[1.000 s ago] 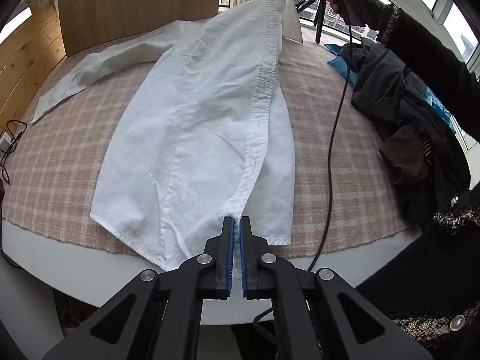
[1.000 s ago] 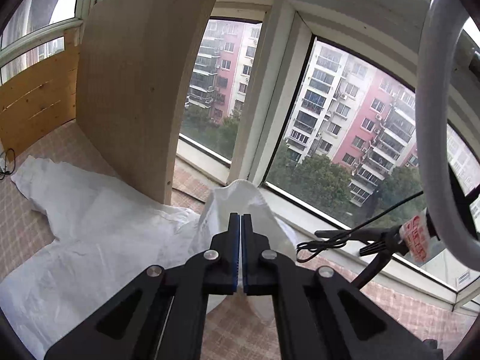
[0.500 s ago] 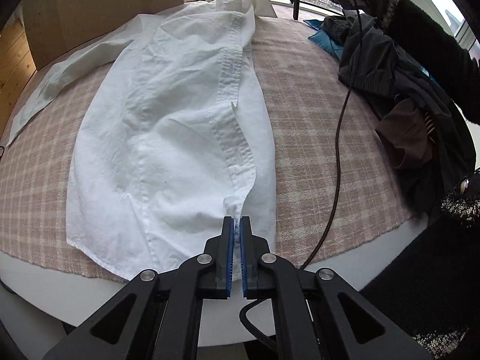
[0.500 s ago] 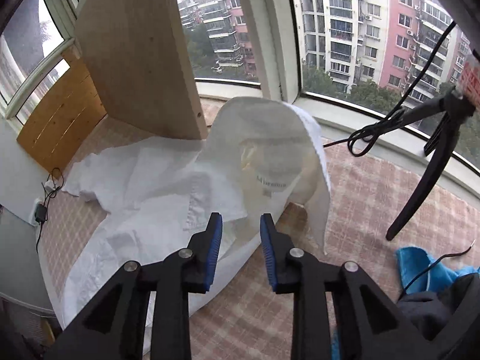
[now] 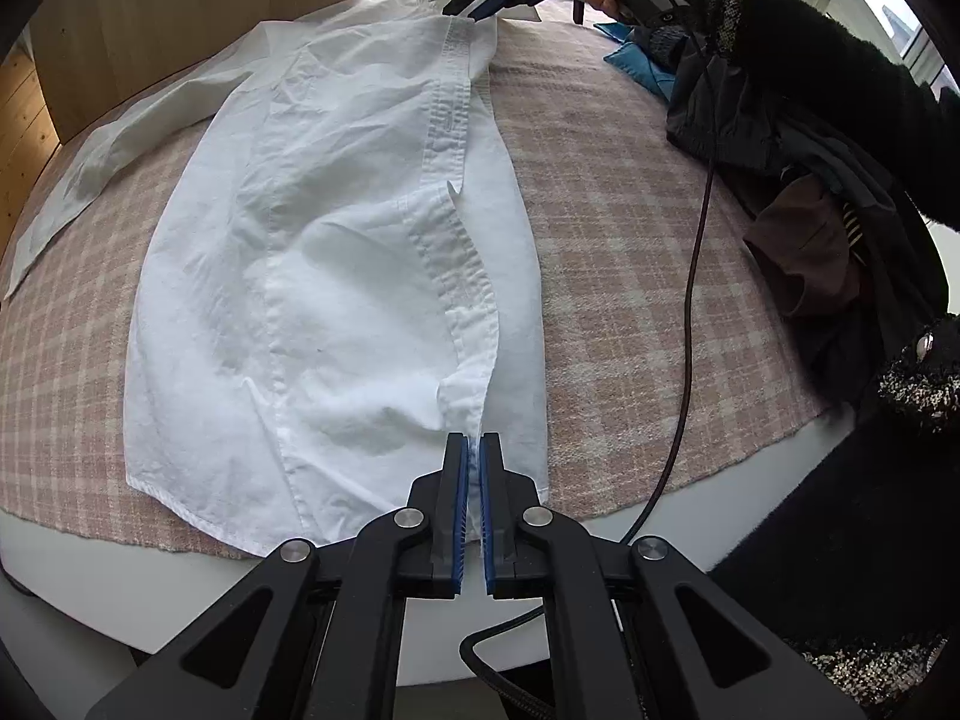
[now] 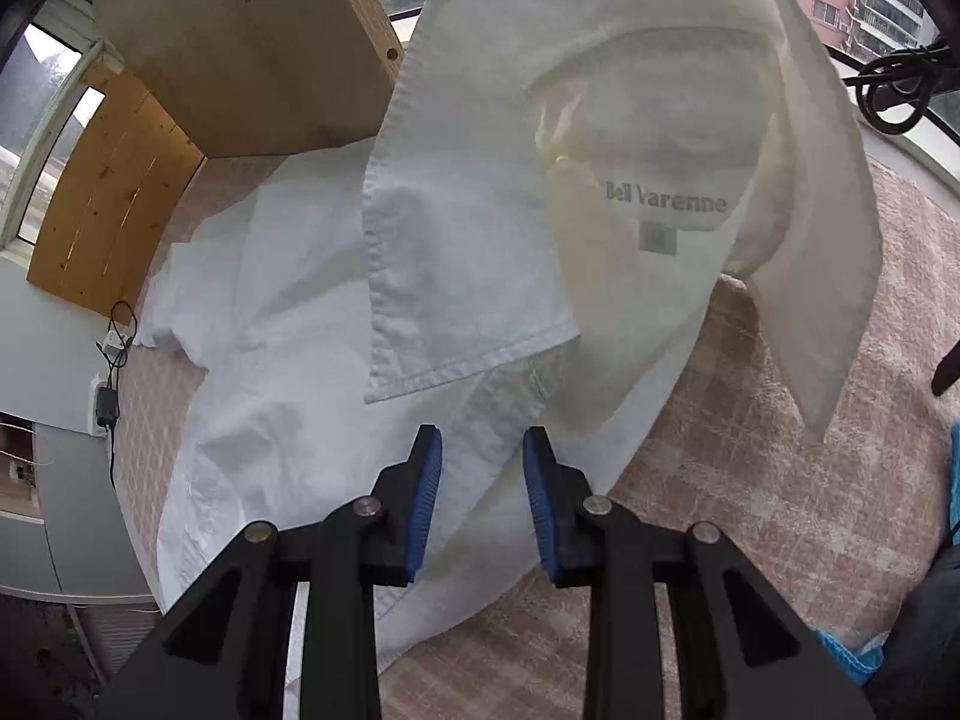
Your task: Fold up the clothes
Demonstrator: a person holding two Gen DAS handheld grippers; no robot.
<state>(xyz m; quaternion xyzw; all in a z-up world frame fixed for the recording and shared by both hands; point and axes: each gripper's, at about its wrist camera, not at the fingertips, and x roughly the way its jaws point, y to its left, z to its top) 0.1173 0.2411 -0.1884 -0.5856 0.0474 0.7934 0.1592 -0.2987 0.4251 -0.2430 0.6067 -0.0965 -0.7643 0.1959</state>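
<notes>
We see left tongs clamped on the white shirt hem at the worktop edge; right tongs parted, gripping nothing, over the collar.

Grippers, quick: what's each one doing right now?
Left gripper: shut on the bottom hem of the white cotton button-up shirt.
Right gripper: open, fingers either side of the shirt's front edge below the collar, not pressing.

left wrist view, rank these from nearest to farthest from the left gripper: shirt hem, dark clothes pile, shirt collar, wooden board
1. shirt hem: pinched between the jaws of the left gripper, at the near table edge.
2. dark clothes pile: to the right, midway up the table.
3. shirt collar and wooden board: both at the far end, collar centre, board left; too close to call.
</notes>
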